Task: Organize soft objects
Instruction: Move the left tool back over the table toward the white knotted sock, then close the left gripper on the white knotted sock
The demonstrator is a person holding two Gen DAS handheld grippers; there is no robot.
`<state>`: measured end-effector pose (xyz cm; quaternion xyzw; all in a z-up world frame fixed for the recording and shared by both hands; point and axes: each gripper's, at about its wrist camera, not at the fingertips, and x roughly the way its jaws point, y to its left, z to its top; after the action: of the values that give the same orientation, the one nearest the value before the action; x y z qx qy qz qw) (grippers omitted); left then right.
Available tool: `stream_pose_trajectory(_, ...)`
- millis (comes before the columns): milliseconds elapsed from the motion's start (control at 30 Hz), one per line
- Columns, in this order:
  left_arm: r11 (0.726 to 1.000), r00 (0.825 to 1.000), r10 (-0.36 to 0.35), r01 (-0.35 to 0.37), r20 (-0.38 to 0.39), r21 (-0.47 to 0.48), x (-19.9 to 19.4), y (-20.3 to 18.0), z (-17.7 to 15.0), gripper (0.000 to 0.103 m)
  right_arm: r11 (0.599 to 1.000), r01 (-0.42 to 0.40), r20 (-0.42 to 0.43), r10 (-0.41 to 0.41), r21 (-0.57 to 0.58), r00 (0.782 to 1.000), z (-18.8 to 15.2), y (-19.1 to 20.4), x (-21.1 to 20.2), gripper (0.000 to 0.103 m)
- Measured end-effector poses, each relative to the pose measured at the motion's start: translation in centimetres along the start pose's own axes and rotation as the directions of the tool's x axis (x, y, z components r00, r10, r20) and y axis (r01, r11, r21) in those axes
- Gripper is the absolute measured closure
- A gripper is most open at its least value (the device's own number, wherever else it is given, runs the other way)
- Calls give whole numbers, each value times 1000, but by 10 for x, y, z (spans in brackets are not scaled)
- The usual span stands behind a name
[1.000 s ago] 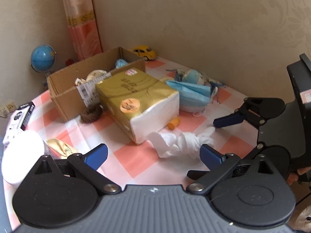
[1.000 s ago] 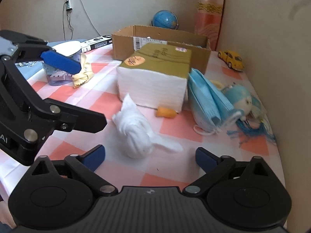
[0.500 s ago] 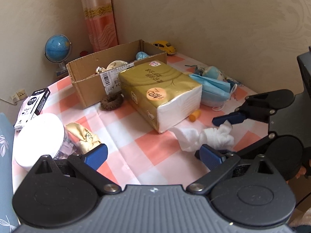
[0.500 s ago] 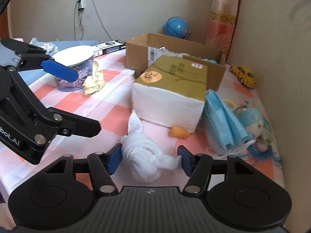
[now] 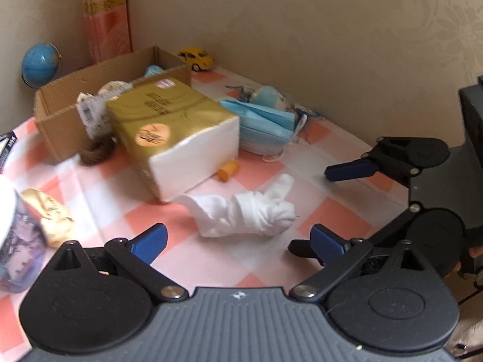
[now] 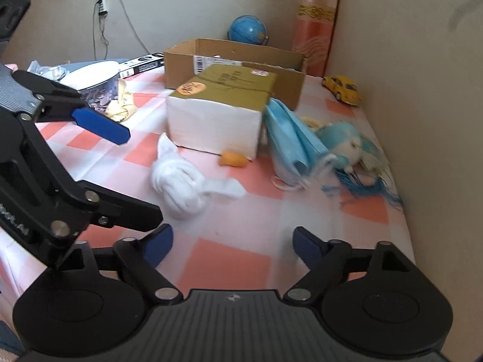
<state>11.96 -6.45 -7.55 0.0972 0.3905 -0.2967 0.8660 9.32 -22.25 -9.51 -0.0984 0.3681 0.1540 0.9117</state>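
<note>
A knotted white sock (image 5: 247, 211) lies on the checked tablecloth, just beyond my open left gripper (image 5: 238, 239); it also shows in the right wrist view (image 6: 187, 181). My right gripper (image 6: 232, 241) is open and empty, a little short of the sock. A gold tissue pack (image 5: 172, 126) (image 6: 220, 111) lies behind the sock. Blue face masks (image 5: 262, 126) (image 6: 289, 144) and a blue plush doll (image 6: 347, 141) lie to its right. A cardboard box (image 5: 90, 96) (image 6: 235, 57) stands behind, holding several items.
An orange earplug (image 5: 228, 170) lies by the tissue pack. A brown hair tie (image 5: 96, 152), a gold cloth (image 5: 51, 214) and a clear tub (image 6: 96, 78) are at the left. A yellow toy car (image 6: 342, 89) and a globe (image 6: 247, 30) stand near the walls.
My right gripper closed around the sock, then opened and drew back, leaving it on the table. My left gripper has moved closer and lower toward the sock.
</note>
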Motion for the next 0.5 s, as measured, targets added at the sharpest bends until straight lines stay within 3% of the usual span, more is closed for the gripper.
stream_pose_trajectory(100,1000,1000,-10,10,-13,-15,10,-1,3,3,1000,-5,-5,5,24,1000,-7,-7,0,0)
stream_pose_trajectory(500,999,999,46,-47,-16,-18,38,-8,7,9,1000,-25,59,25,12,998,-16,-9,-3,0)
